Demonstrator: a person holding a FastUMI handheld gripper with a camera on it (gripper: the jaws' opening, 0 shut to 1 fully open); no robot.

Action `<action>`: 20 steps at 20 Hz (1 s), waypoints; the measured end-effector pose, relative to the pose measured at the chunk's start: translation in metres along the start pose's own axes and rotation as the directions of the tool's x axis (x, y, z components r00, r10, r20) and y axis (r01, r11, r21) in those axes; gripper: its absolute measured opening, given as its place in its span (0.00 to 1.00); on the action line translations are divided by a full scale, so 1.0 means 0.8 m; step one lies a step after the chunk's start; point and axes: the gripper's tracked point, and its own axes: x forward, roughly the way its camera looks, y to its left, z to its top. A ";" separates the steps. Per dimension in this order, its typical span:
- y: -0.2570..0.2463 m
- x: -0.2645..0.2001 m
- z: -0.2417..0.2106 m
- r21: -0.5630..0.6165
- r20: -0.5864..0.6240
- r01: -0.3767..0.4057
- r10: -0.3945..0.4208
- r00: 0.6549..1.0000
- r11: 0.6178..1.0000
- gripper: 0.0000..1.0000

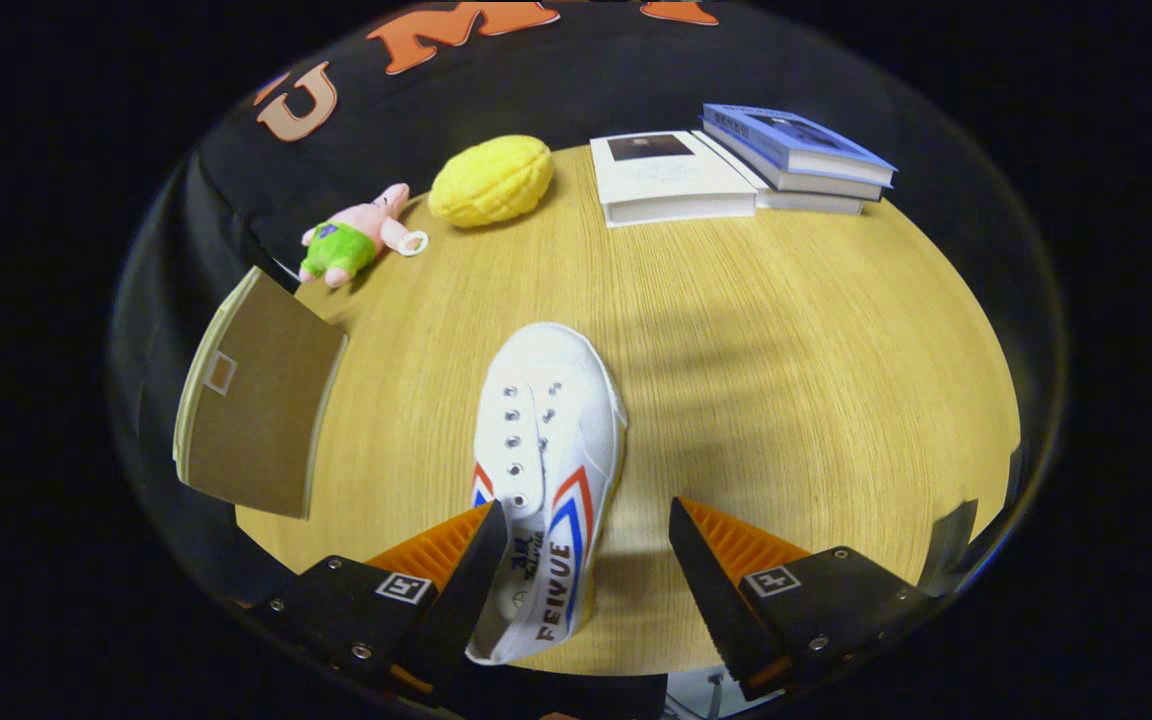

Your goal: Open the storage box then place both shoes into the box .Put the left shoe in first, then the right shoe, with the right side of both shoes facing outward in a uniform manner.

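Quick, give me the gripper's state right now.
Gripper: open, holding nothing; the white sneaker lies between its fingers, its heel end against one finger, the other finger apart from it.

Matt canvas shoe on smooth wood-grain table; plush toy.

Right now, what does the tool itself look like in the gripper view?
The tool has two wedge-shaped fingers tapering to points, with ribbed inner faces. Each finger is mounted on a black block fixed with small screws, and each block carries a square black-and-white tag. No cables can be seen.
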 end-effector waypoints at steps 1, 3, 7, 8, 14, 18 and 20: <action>-0.001 0.008 -0.003 0.021 0.000 -0.014 0.014 1.000 1.000 0.97; 0.003 0.012 -0.004 0.044 0.018 -0.049 0.048 0.999 0.998 0.96; 0.022 0.025 -0.003 0.043 0.050 -0.070 0.068 0.996 0.997 0.66; 0.018 0.021 -0.005 0.053 0.036 -0.063 0.061 0.997 0.997 0.52; 0.012 0.018 0.004 0.234 0.041 -0.081 0.073 0.996 0.969 0.11; 0.030 -0.005 0.021 0.237 0.065 -0.102 0.089 0.994 0.966 0.09; 0.057 -0.020 0.043 0.253 0.093 -0.141 0.121 0.988 0.957 0.09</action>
